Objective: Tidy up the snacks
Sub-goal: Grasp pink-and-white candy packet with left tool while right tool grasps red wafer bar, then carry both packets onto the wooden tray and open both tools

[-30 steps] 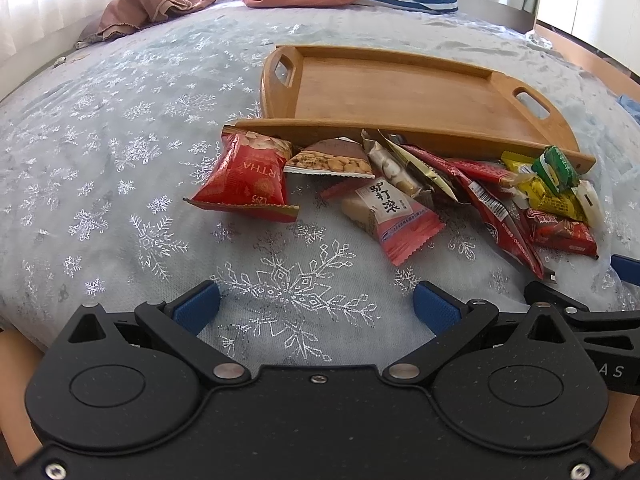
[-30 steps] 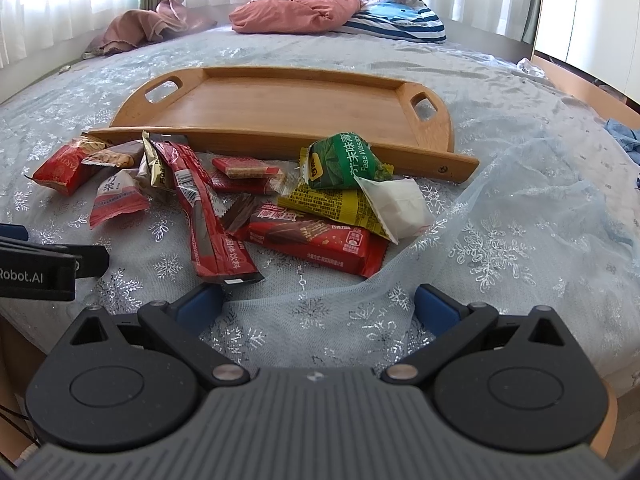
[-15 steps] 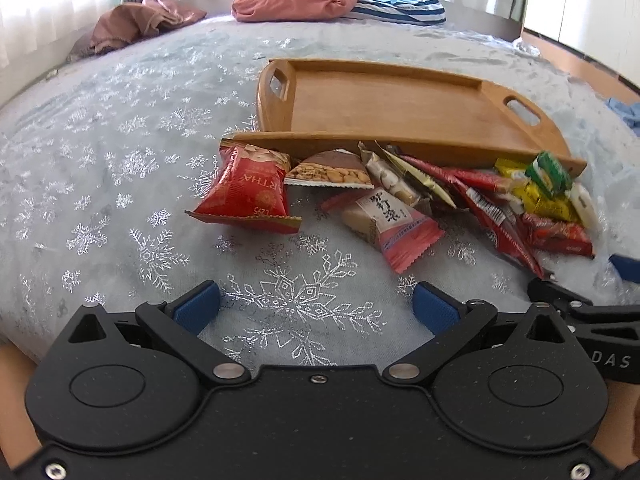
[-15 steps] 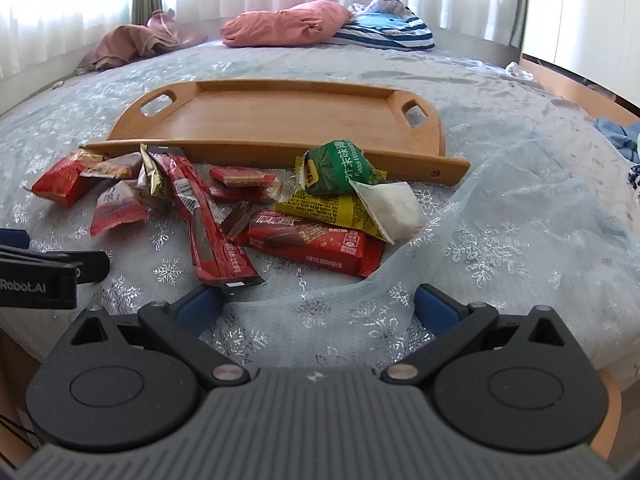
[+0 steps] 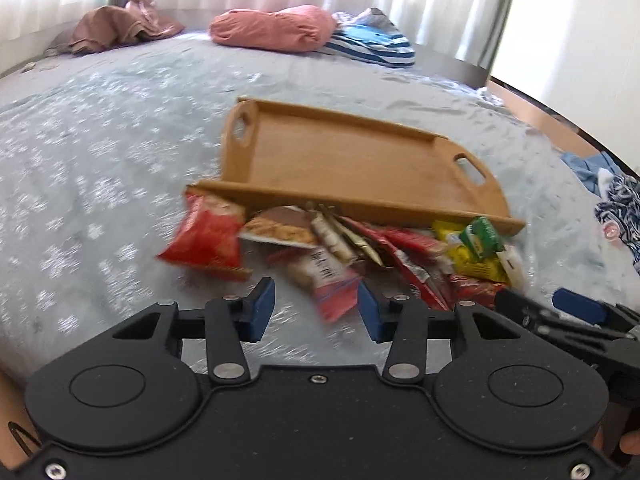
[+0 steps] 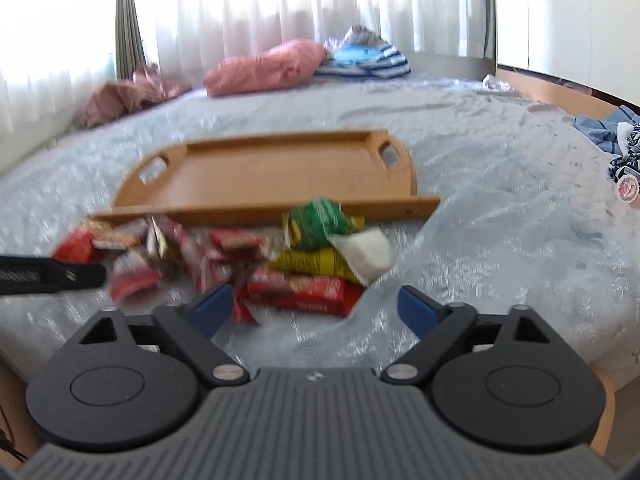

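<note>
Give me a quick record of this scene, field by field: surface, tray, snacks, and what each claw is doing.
surface: bed cover, pale blue with silver snowflakes
tray: wooden tray, two cut-out handles, nothing in it
snacks: snack packets heaped on the cover against the tray's near edge; none on the tray
left claw: left claw holds nothing, its jaws have just been closing, nothing pressed between them
right claw: right claw holds nothing, jaws wide but just closing a little
background: pink pillow, striped bedding, curtains
</note>
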{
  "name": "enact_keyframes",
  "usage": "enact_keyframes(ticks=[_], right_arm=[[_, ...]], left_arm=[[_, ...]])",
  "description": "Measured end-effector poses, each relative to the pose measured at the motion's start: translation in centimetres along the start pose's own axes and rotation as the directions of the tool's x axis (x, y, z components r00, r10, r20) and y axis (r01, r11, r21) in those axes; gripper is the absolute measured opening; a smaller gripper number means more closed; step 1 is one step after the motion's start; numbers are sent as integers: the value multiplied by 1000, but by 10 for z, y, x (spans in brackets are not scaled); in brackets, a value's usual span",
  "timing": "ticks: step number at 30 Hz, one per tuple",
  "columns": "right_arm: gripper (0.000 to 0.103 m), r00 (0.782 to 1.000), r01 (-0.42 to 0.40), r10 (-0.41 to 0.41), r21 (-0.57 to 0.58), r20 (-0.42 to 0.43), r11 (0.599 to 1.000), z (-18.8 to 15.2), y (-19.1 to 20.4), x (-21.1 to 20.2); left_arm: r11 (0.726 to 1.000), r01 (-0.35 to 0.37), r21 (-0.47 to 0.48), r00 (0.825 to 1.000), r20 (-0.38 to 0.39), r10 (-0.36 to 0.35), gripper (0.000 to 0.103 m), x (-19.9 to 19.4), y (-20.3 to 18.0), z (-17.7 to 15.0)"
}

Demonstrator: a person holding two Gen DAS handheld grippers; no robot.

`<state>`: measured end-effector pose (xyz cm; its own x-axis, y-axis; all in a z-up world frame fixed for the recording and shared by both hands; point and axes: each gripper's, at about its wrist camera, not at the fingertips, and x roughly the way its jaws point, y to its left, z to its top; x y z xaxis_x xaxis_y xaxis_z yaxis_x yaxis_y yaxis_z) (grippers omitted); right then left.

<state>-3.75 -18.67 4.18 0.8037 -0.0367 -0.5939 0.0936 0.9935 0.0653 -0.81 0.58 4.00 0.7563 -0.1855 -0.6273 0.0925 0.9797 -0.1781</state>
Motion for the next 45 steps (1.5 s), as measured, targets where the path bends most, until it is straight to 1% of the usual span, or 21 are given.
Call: enact_keyframes(ticks=[2, 4, 5, 8, 9, 12, 15, 16, 17, 19, 24, 28, 29, 30, 33, 37, 38, 40, 42, 44, 45], right_arm=[[83, 1000, 14, -15, 19, 23, 1000, 3, -2, -3], [76, 999, 39, -39, 18, 10, 999, 6, -3, 0], [75, 999, 43, -43, 13, -1, 999, 6, -3, 3], [76, 999, 43, -43, 6, -34, 999, 5, 1, 13], [77, 998, 43, -42, 7, -40, 999, 4, 3, 15], [85, 997, 54, -53, 17, -59, 998, 4, 10, 24], [85, 996, 55, -52, 41, -75, 998, 5, 14, 33], [85, 995, 58, -54, 48, -82, 997, 5, 15, 36], [86, 995, 58, -54, 53, -86, 997, 5, 17, 39], [89, 994, 67, -62, 50, -89, 996, 6, 20, 43], [90, 990, 103, -100, 30, -99, 994, 5, 28, 52], [72, 991, 102, -100, 24, -92, 994, 3, 28, 46], [71, 991, 100, -98, 17, -89, 995, 2, 28, 43], [68, 992, 98, -96, 13, -86, 995, 2, 26, 40], [67, 992, 98, -98, 3, -83, 995, 1, 22, 32], [67, 992, 106, -105, 7, -77, 994, -1, 16, 19], [66, 992, 102, -101, 13, -76, 995, -2, 14, 16], [66, 993, 98, -97, 20, -70, 995, -2, 13, 12], [66, 992, 106, -105, 10, -63, 994, -2, 14, 7], [66, 992, 114, -114, -5, -53, 993, -4, 15, 3], [66, 992, 115, -116, -9, -52, 993, -4, 15, 2]], left_arm=[[1000, -12, 5, 1000, -8, 12, 44, 8, -6, 2], [999, -37, 15, 999, -13, 37, 44, 17, -11, 2], [998, -49, 27, 999, -17, 49, 44, 22, -14, 2], [996, -78, 44, 996, -30, 79, 46, 36, -18, 0], [996, -75, 41, 996, -35, 76, 46, 39, -18, 0], [997, -65, 29, 997, -43, 66, 50, 46, -19, 0], [997, -68, 40, 997, -43, 70, 50, 51, -20, -2], [997, -67, 40, 997, -41, 69, 46, 50, -20, -2], [997, -61, 39, 997, -40, 63, 36, 49, -20, -3], [998, -52, 35, 998, -36, 53, 31, 45, -20, -3], [998, -40, 51, 999, -28, 41, 26, 32, -20, -5], [998, -31, 62, 999, -9, 32, 20, 19, -21, -4], [998, -30, 61, 1000, -6, 30, 18, 17, -21, -4], [998, -29, 61, 1000, -4, 29, 17, 15, -21, -4], [998, -31, 62, 999, -6, 32, 16, 12, -19, -6], [995, -67, 69, 998, 3, 67, 23, 9, -17, -11], [994, -77, 71, 997, 3, 77, 29, 9, -17, -12], [994, -88, 69, 996, 3, 88, 36, 11, -16, -12], [994, -87, 64, 996, 4, 87, 39, 12, -15, -11], [994, -93, 66, 996, 5, 92, 48, 16, -17, -11], [993, -96, 68, 995, 4, 96, 48, 19, -17, -11]])
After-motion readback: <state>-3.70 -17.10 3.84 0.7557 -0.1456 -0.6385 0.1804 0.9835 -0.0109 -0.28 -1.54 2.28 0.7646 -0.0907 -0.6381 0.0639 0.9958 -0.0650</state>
